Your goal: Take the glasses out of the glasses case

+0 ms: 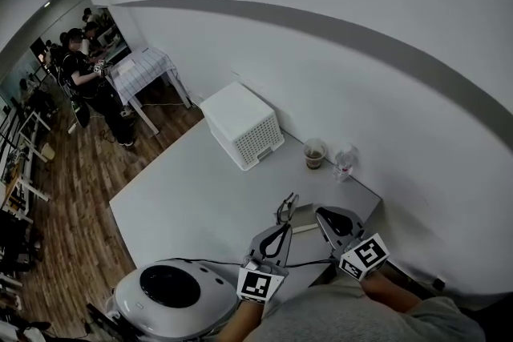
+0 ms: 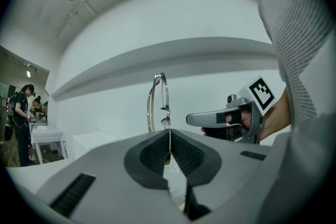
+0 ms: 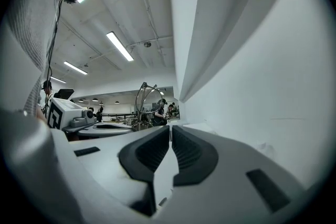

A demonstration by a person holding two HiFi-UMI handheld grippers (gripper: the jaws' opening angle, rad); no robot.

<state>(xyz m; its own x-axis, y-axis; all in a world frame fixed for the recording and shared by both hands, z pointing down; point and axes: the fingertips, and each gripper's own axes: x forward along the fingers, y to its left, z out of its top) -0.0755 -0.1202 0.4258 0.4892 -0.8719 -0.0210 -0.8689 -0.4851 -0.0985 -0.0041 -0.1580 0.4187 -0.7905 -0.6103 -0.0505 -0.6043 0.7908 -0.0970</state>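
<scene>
Clamping the thin silver wire-framed glasses (image 2: 159, 102) between its pads, the left gripper (image 2: 169, 140) is closed tight on the frame's lower edge. The lenses stand upright just above and beyond its fingertips. Right gripper (image 3: 170, 140): jaws drawn together to a sliver, nothing between them. The glasses sit off to its left, apart. The marker cube (image 1: 256, 283) on the left gripper carries a black-and-white square pattern.

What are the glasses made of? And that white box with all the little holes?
The glasses look like thin shiny metal: the rim is wire-slim and glints silver. The white box is probably matte plastic: smooth walls with neat rows of holes.
</scene>
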